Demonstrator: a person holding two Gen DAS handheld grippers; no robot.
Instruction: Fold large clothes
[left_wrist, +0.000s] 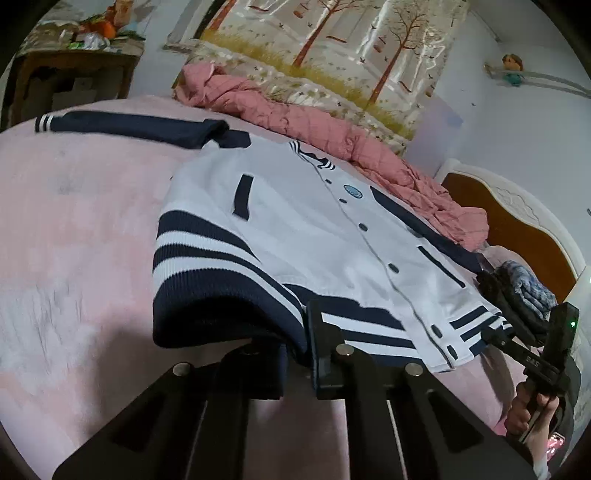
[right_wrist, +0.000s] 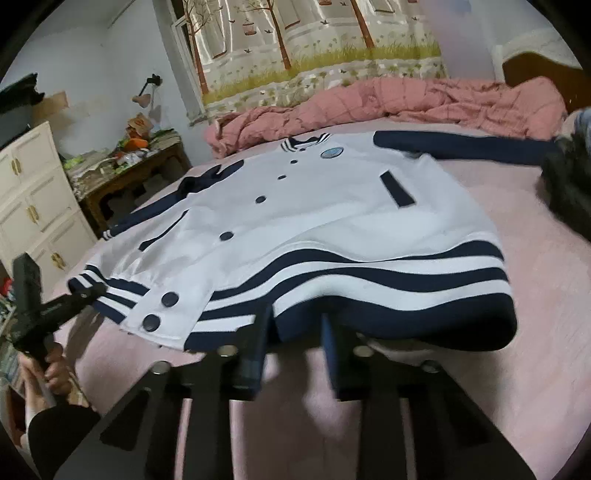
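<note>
A white and navy jacket (right_wrist: 314, 221) lay face-up on a pink bed (left_wrist: 74, 229), each hand-held gripper (left_wrist: 295, 354) (right_wrist: 295, 350) pinching its striped hem (right_wrist: 369, 280), apparently to lift and fold it.

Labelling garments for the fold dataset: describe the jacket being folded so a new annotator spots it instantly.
Start at the pink bed below the tree-print curtain. Spread flat on it, in front of the crumpled pink quilt, lies the jacket. It alone is white with navy sleeves, dark snap buttons and a navy-and-white striped hem.
</note>
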